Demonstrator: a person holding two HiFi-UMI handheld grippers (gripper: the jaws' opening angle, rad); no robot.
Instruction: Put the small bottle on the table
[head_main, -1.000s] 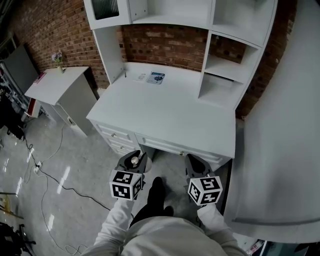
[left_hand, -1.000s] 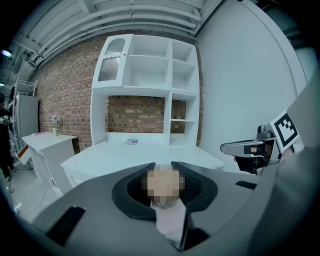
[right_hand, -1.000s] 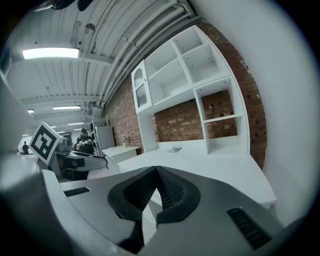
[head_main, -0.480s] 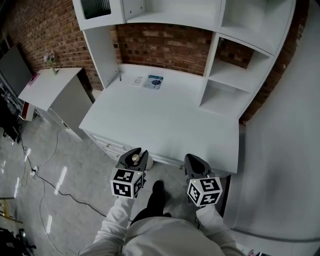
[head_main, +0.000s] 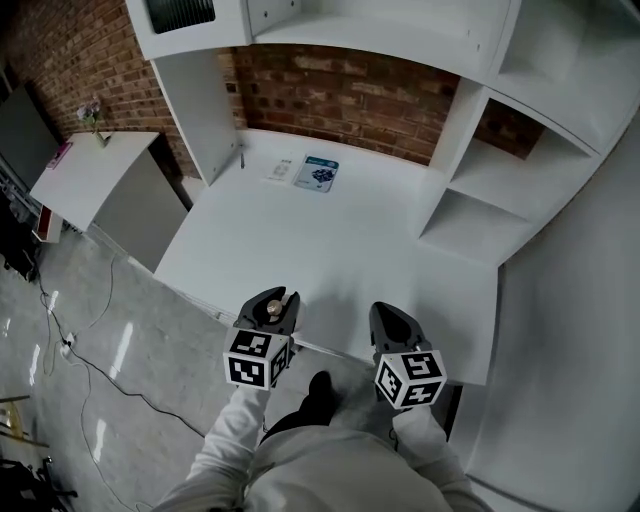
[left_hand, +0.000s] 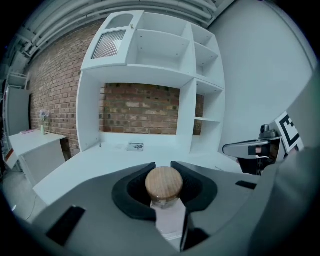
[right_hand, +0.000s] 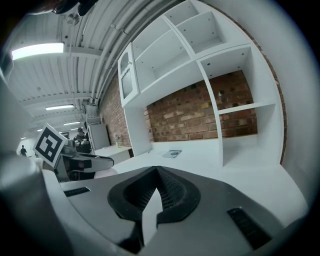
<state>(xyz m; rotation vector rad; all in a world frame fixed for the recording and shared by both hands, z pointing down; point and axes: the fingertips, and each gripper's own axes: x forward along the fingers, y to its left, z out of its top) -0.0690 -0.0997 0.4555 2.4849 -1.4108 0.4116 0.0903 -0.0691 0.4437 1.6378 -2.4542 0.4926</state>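
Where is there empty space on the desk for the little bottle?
Nearly the whole desk top is bare: the broad middle and front, from its left edge across to the cubby shelves. Only the back holds things: a booklet and a small paper beside it.

The head camera sits above the person and looks steeply down on the desk (head_main: 330, 240), with the left gripper (head_main: 275, 302) and right gripper (head_main: 388, 314) low in frame at its near edge. The left gripper's camera rides just behind its jaws, so close that they and the bottle (left_hand: 164, 184) fill the lower half. It faces almost level across the desk to the far brick wall (left_hand: 140, 107). The right gripper's camera does likewise. All three share the desktop, the booklet (head_main: 321, 172) and that wall. Each gripper camera catches the other gripper at its side.
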